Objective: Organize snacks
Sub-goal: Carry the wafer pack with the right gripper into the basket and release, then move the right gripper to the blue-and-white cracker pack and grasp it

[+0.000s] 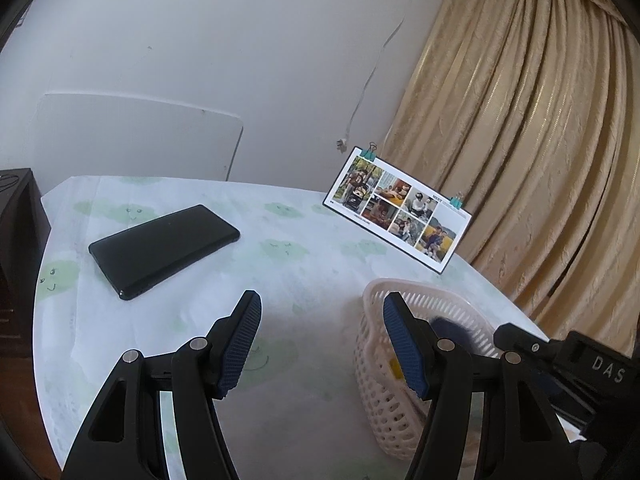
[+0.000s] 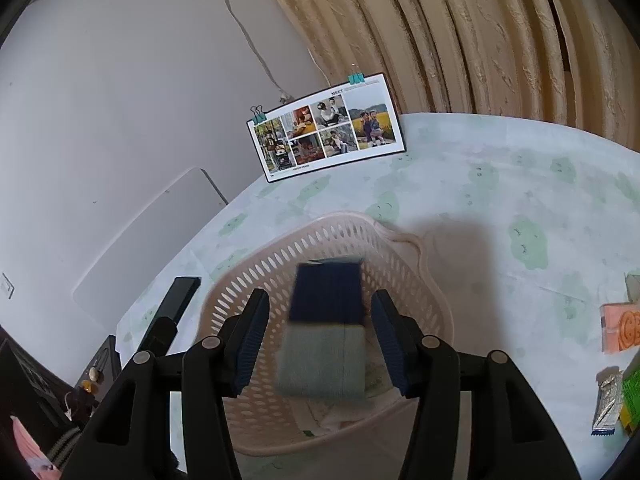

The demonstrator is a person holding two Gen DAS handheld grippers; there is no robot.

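Observation:
A pale pink lattice basket point(image 2: 248, 280) stands on the cloud-print tablecloth point(image 2: 500, 184). My right gripper point(image 2: 320, 300) hovers open over it. A blurred snack packet point(image 2: 326, 332), navy on top and pale grey-green below, sits in the gap between the fingers without touching either pad, over the basket's inside. In the left wrist view the basket point(image 1: 440, 292) is at the right with a blurred navy shape point(image 1: 448, 330) inside it. My left gripper point(image 1: 322, 304) is open and empty above the cloth, just left of the basket.
More snacks lie at the table's right edge: an orange packet point(image 2: 622, 328), a silver wrapper point(image 2: 608, 404) and a green packet point(image 2: 632, 392). A black phone point(image 1: 164, 250) lies at the left. A clipped photo card point(image 1: 400, 208) leans against the beige curtain point(image 1: 520, 140).

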